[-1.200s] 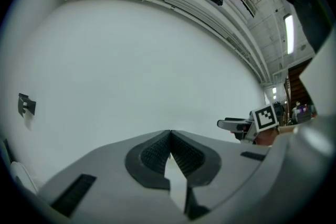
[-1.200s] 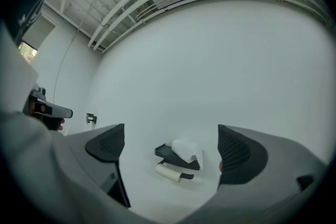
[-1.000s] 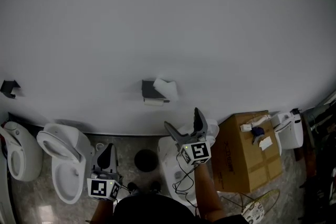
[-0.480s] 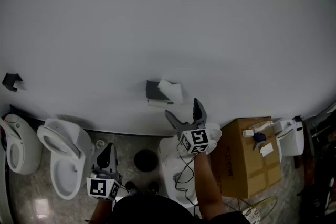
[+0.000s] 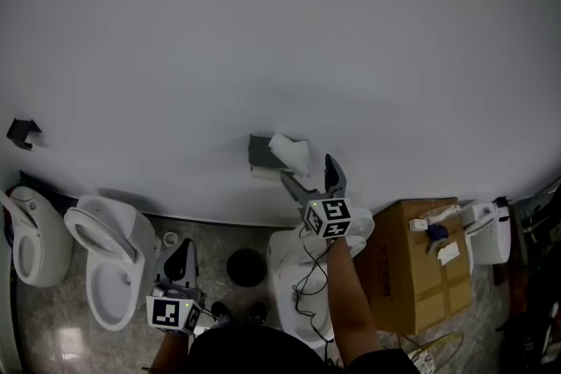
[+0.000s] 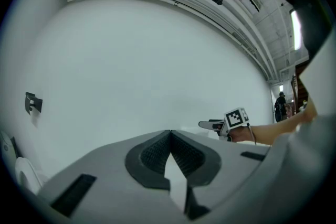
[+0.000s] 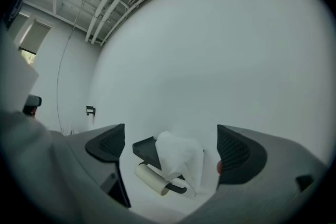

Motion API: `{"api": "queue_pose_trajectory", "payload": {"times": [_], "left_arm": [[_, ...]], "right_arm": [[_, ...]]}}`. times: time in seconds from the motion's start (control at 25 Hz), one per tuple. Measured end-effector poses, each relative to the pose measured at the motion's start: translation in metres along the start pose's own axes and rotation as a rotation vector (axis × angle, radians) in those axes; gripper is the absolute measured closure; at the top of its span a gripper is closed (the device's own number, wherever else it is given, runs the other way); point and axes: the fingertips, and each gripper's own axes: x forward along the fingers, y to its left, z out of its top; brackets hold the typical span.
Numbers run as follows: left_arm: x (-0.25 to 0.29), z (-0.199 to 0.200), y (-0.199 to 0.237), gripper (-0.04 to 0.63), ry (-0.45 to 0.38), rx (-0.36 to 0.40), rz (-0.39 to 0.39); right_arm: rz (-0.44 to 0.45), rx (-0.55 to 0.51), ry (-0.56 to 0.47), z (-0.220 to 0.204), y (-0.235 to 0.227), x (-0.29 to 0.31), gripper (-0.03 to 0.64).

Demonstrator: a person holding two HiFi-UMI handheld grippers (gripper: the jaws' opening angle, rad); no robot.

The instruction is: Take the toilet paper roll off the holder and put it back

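Observation:
A dark wall-mounted holder [image 5: 259, 151] [image 7: 147, 150] carries a thin toilet paper roll [image 5: 261, 174] [image 7: 151, 178] on its bar. A loose sheet of paper [image 5: 290, 153] [image 7: 180, 159] is draped over the holder's shelf and hangs down in front. My right gripper [image 5: 312, 172] [image 7: 170, 152] is open, raised close to the wall, its jaws either side of the holder without touching it. My left gripper [image 5: 178, 261] [image 6: 169, 150] hangs low by the person's body, shut with nothing between its pads.
A white toilet [image 5: 105, 263] and a urinal [image 5: 24, 243] stand at the left. Another white fixture [image 5: 294, 276] sits below the holder, a cardboard box [image 5: 412, 263] to its right. A small dark bracket [image 5: 21, 133] is on the wall at far left.
My right gripper has risen and moved toward the wall, closing in on the holder, still open. The left gripper has stayed where it was.

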Motion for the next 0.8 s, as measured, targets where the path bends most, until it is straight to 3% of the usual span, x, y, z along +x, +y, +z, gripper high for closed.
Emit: {"api": "queue_pose_trajectory", "payload": {"times": [0.36, 0.52, 0.64, 0.8], "left_arm": [[0.003, -0.001, 0.005, 0.592, 0.007, 0.0, 0.019], [-0.001, -0.008, 0.014, 0.592, -0.04, 0.036, 0.034], [0.002, -0.003, 0.008, 0.592, 0.011, -0.003, 0.035], [0.0, -0.003, 0.009, 0.592, 0.014, -0.005, 0.042]], "right_arm": [[0.036, -0.02, 0.075, -0.018, -0.006, 0.031, 0.067], [0.052, -0.023, 0.107, -0.027, -0.006, 0.04, 0.069], [0.052, -0.002, 0.121, -0.033, -0.01, 0.046, 0.077], [0.051, 0.036, 0.128, -0.035, -0.014, 0.052, 0.114]]}}
